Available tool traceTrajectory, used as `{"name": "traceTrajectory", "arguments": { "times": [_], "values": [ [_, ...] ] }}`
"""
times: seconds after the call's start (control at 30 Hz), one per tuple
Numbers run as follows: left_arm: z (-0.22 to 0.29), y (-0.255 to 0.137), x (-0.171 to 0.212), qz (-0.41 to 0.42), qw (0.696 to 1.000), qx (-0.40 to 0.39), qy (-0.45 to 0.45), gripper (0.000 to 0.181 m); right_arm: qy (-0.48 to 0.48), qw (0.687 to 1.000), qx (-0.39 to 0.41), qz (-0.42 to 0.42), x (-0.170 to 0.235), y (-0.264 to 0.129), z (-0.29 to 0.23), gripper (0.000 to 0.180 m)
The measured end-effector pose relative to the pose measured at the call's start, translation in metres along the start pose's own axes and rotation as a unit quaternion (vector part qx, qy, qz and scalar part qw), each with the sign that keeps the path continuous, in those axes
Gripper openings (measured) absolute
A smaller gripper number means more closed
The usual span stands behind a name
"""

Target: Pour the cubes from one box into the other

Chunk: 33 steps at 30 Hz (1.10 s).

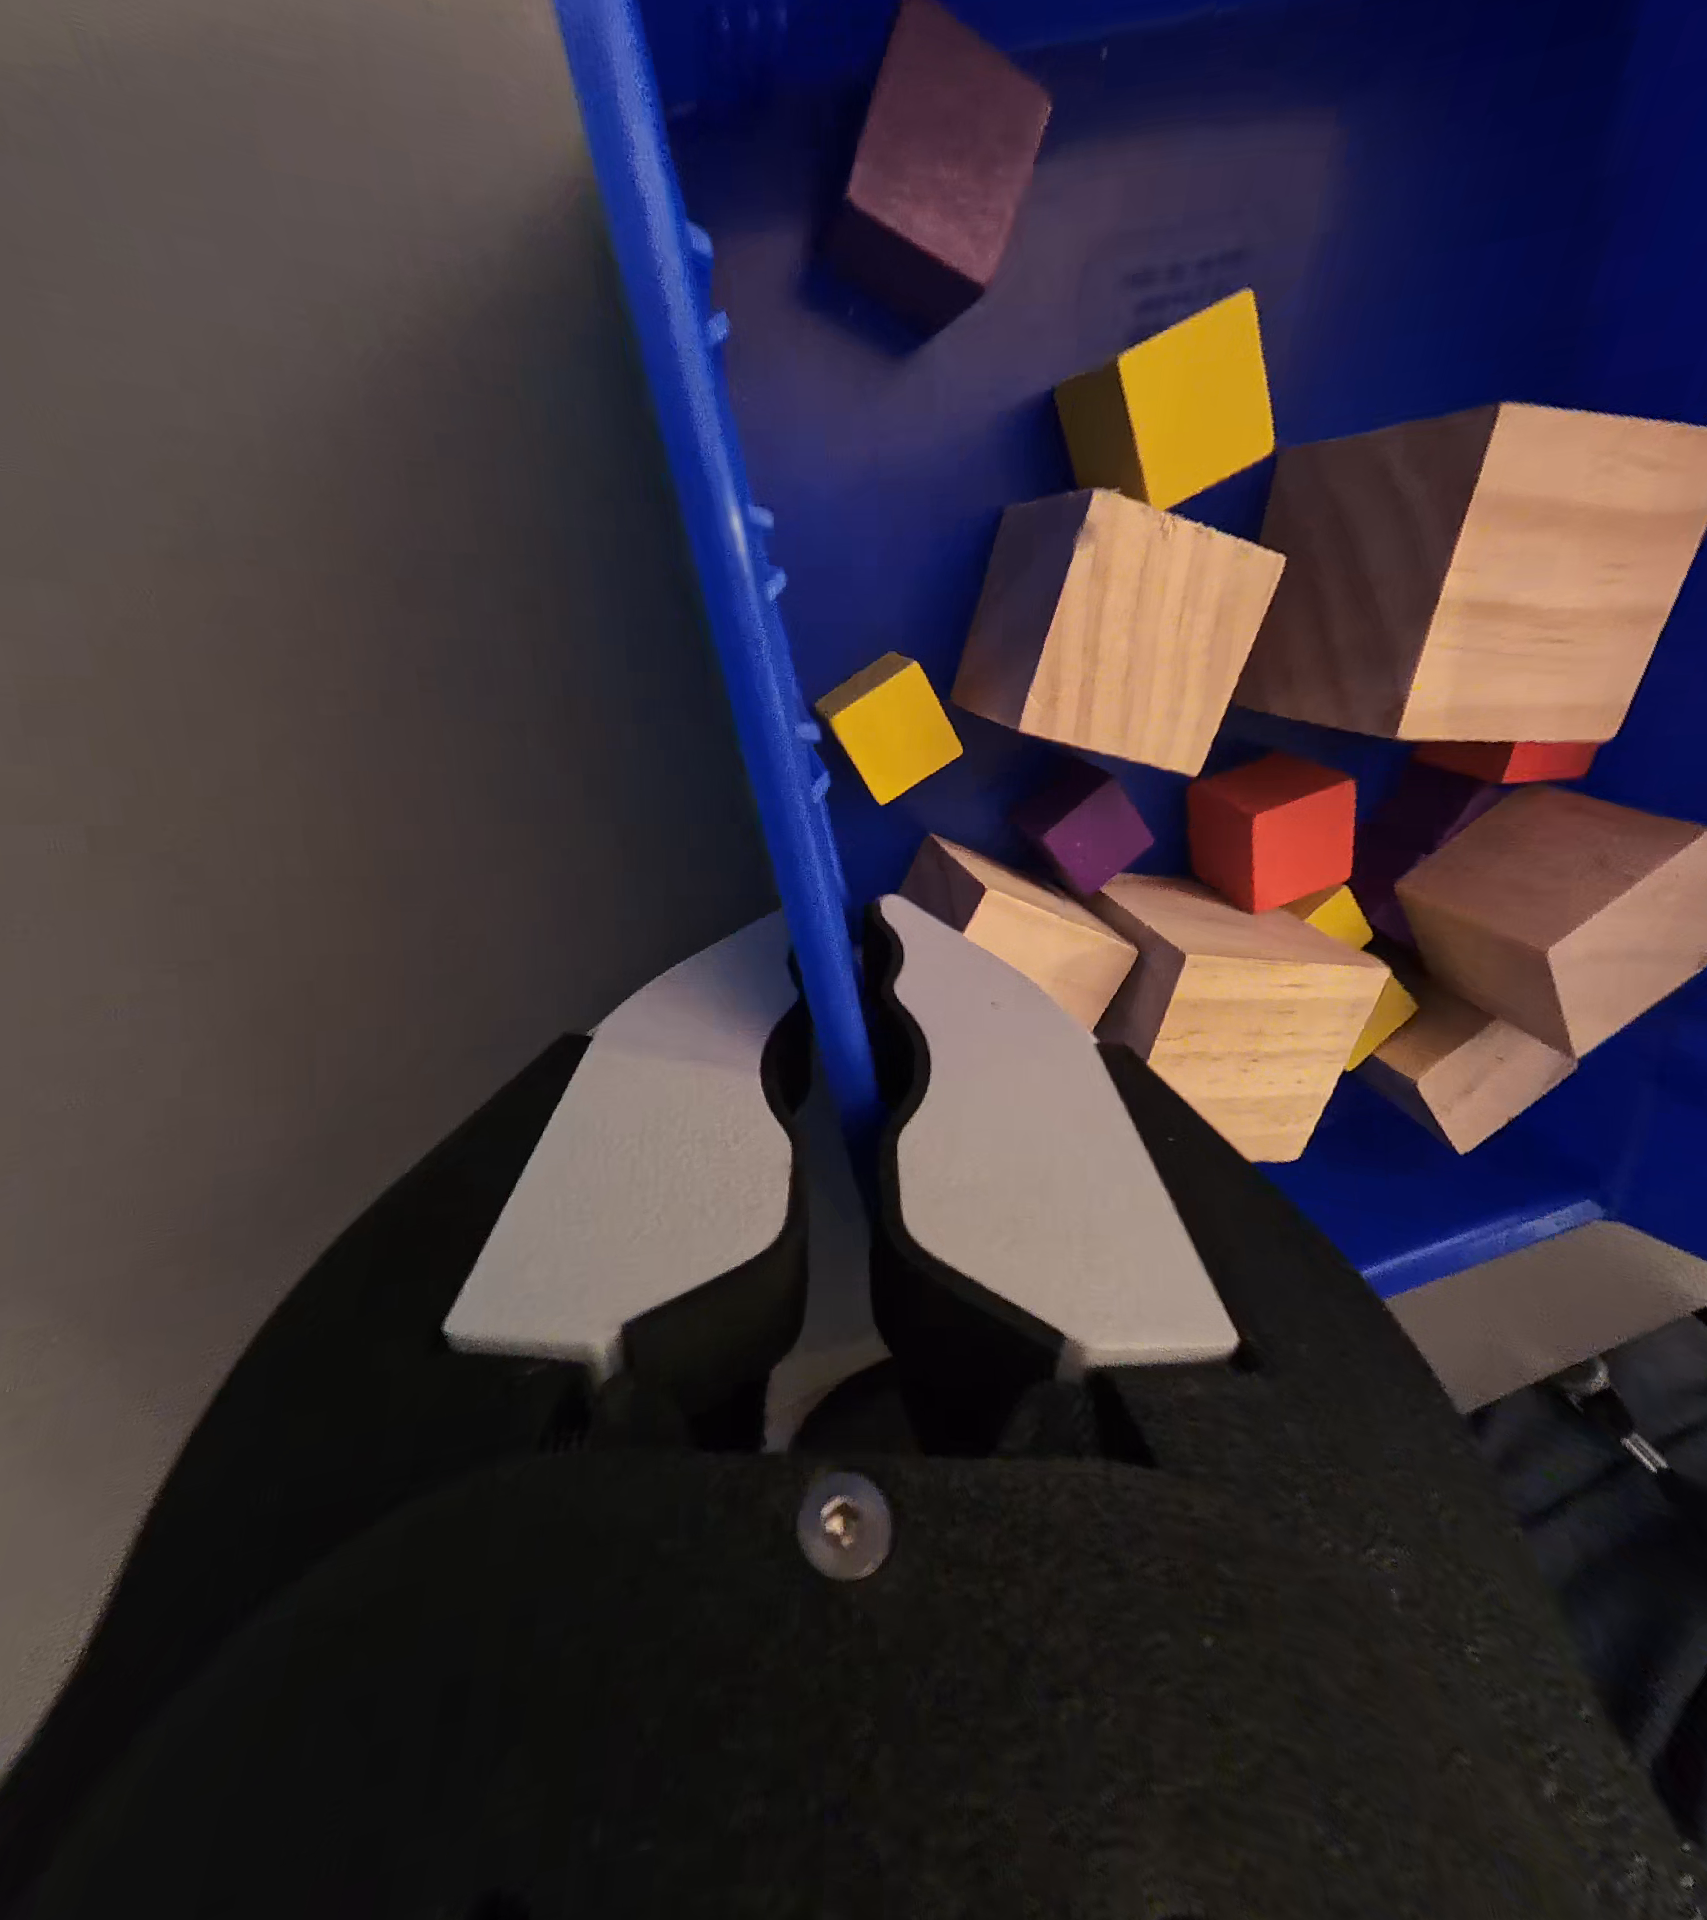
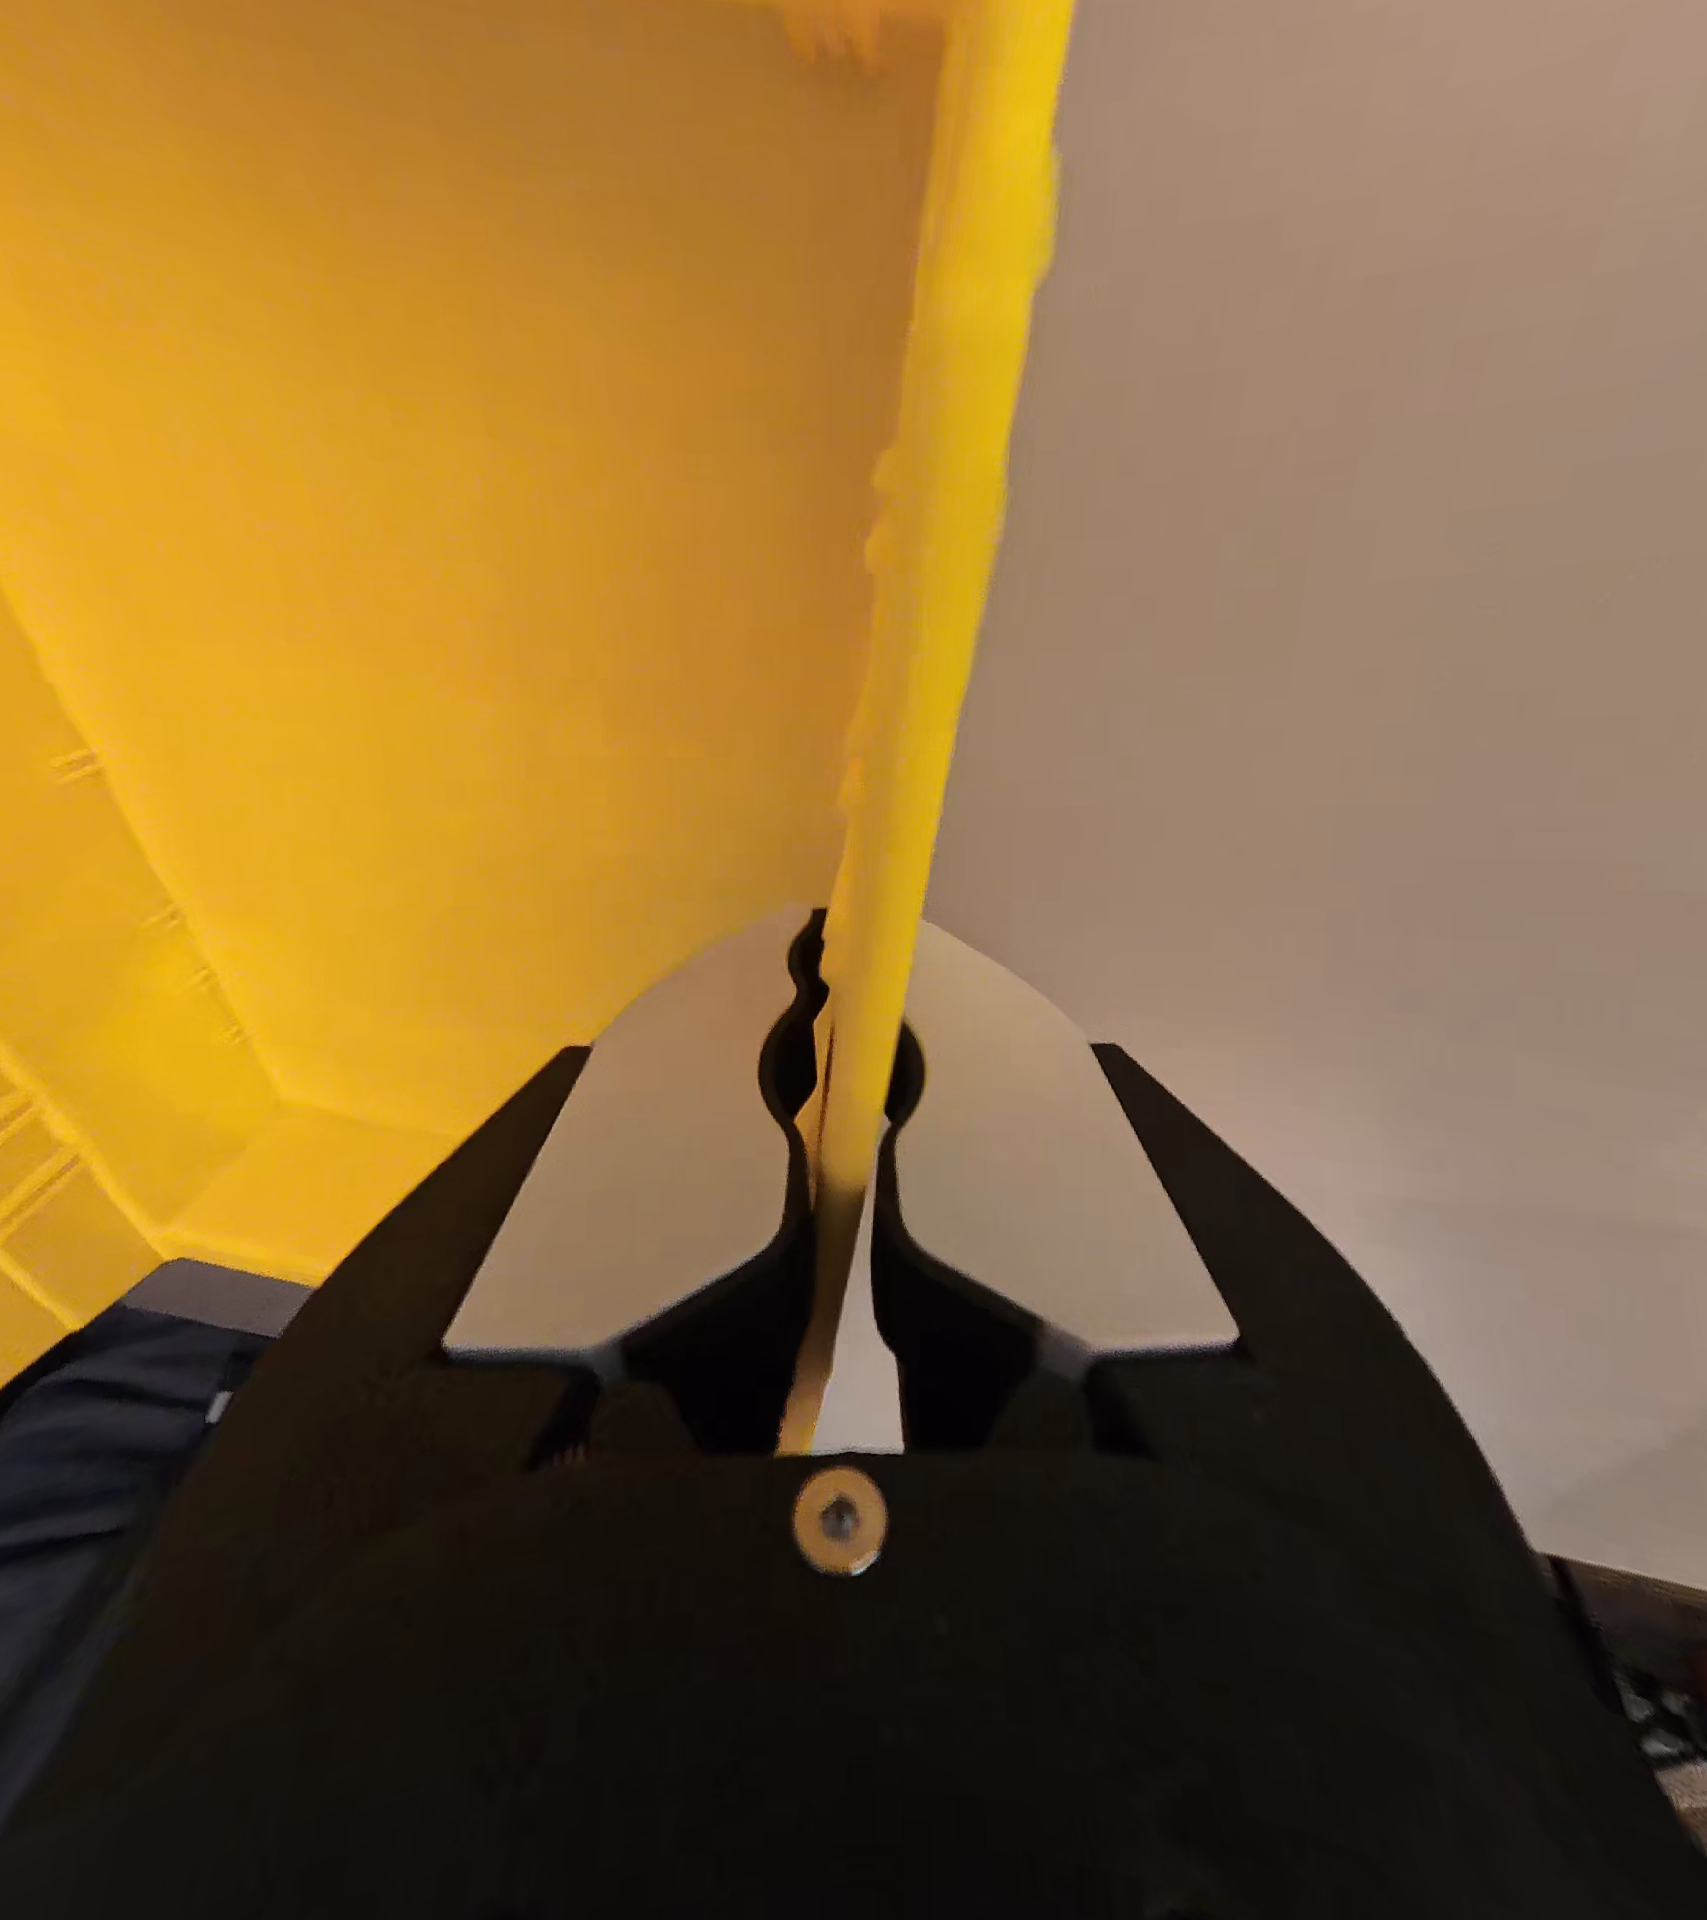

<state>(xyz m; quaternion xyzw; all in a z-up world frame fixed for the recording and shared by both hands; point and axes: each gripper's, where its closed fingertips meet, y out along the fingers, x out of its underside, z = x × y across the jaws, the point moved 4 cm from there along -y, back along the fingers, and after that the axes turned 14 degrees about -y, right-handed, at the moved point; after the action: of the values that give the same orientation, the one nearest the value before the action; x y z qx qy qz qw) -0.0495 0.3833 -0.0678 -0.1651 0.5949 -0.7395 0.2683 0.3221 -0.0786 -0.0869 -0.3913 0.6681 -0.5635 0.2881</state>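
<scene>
The left tool (image 1: 833, 997) is being seen closest of all, its black body filling the lower half of the left wrist view, and its two fingers are being pressed together on the side wall of the blue box (image 1: 724, 488) — one finger outside the wall, one inside. In the right wrist view the right tool (image 2: 854, 997) is being clamped in the same way on the edge of the yellow box (image 2: 963, 520).

The blue box is being held steeply tilted, and the cubes are being caught mid-tumble against its floor. Judged from this, the largest risk is being carried by the boxes themselves: each is being gripped only by a thin wall, so a box could be twisted in the grip as the load is shifting. The yellow box is showing no cubes in the part in view, so it is probably the receiving one; how the two rims are lined up cannot be told, and cubes could be spilled past its edge onto the pale table (image 1: 205, 623).

Next in size, the big plain wooden cubes (image 1: 1483, 582) are being bunched together near the low corner and could come out in one heavy rush. The small yellow cube (image 1: 888, 727) and the small purple cube (image 1: 1083, 836) — light and loose — could be bounced out.

Both tools are being pointed along the box walls, fingers upward in their views, the left one canted slightly.
</scene>
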Motion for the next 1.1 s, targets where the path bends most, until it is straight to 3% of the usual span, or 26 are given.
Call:
{"name": "traceTrajectory", "arguments": {
  "times": [0.2, 0.43, 0.57, 0.67, 0.73, 0.8, 0.9, 0.93, 1.0, 1.1],
  "values": [
    [-0.065, -0.018, 0.016, 0.032, 0.998, 0.018, -0.051, 0.008, -0.016, 1.0, 0.005, -0.004, -0.012, 0.006, -0.034, 0.005],
    [-0.071, -0.02, 0.02, 0.064, 0.995, 0.053, -0.048, 0.015, -0.001, 0.998, -0.023, 0.05, -0.015, 0.007, -0.033, 0.022],
    [-0.071, -0.02, 0.019, 0.073, 0.993, 0.073, -0.048, 0.018, 0.018, 0.989, -0.009, 0.146, -0.021, -0.022, -0.03, 0.02],
    [-0.071, -0.02, 0.019, 0.067, 0.995, 0.064, -0.04, 0.017, 0.031, 0.971, 0.073, 0.225, -0.02, -0.068, -0.03, 0.02],
    [-0.071, -0.02, 0.019, 0.062, 0.996, 0.048, -0.031, 0.016, 0.02, 0.933, 0.137, 0.333, -0.024, -0.114, -0.05, 0.02],
    [-0.071, -0.019, 0.019, 0.059, 0.997, 0.034, -0.026, 0.014, -0.062, 0.868, 0.157, 0.467, -0.035, -0.159, -0.105, 0.02],
    [-0.071, -0.019, 0.018, 0.056, 0.998, 0.026, -0.025, 0.013, -0.272, 0.733, 0.015, 0.624, -0.048, -0.183, -0.23, 0.024],
    [-0.071, -0.019, 0.018, 0.055, 0.998, 0.026, -0.027, 0.013, -0.286, 0.722, -0.039, 0.629, -0.055, -0.18, -0.259, 0.027],
    [-0.072, -0.019, 0.018, 0.052, 0.998, 0.028, -0.031, 0.013, -0.299, 0.757, -0.117, 0.569, -0.077, -0.155, -0.306, 0.035],
    [-0.072, -0.019, 0.019, 0.044, 0.998, 0.034, -0.036, 0.013, -0.31, 0.817, -0.121, 0.47, -0.108, -0.101, -0.358, 0.039]
  ]
}}
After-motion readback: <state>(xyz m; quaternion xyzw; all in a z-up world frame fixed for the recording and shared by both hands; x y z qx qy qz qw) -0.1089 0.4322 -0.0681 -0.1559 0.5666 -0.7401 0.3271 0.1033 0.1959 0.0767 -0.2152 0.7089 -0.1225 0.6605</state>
